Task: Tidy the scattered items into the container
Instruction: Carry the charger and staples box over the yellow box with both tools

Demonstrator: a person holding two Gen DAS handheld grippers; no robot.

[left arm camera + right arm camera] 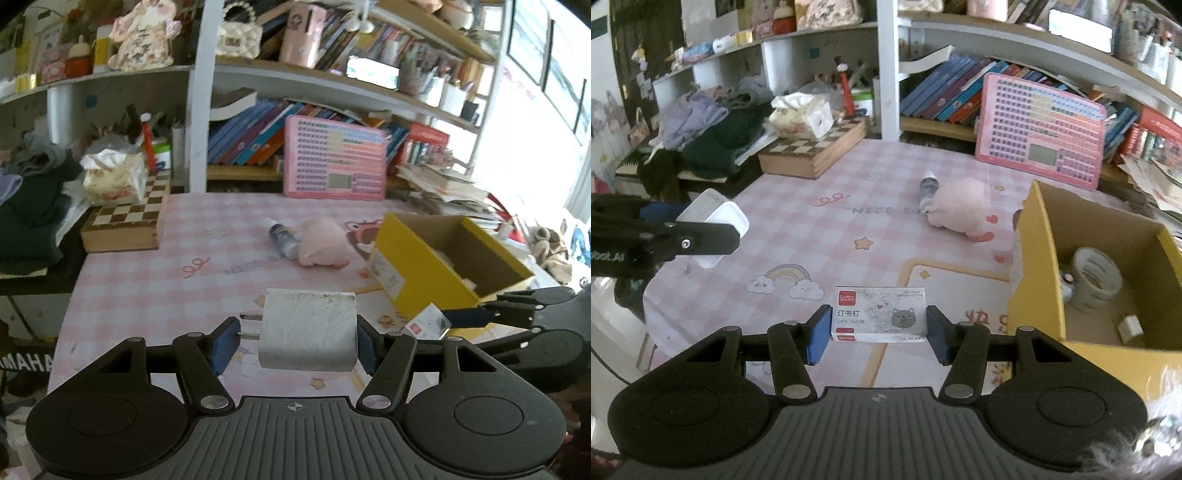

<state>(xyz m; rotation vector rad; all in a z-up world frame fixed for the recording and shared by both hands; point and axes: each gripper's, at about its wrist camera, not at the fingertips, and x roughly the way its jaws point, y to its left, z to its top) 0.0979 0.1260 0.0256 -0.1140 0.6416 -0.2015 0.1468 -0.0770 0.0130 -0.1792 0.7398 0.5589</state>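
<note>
My left gripper (pixel 295 345) is shut on a white plug adapter (pixel 308 328), prongs pointing left, held above the pink checked table. It also shows in the right wrist view (pixel 713 221). My right gripper (pixel 877 330) is shut on a small staples box (pixel 879 314), held above the table beside the yellow cardboard box (pixel 1038 266). The staples box also shows in the left wrist view (pixel 428 325). The yellow box (pixel 406 266) holds a tape roll (pixel 1095 278) and a small white piece (pixel 1130 326). A pink plush toy (pixel 960 208) and a small bottle (pixel 928 190) lie mid-table.
A wooden chessboard box (pixel 816 149) with a tissue pack (pixel 801 114) stands at the back left. A pink keyboard toy (pixel 1039 131) leans on the bookshelf behind. Clothes (pixel 701 133) are piled at the left. Papers (pixel 439 188) are stacked at the back right.
</note>
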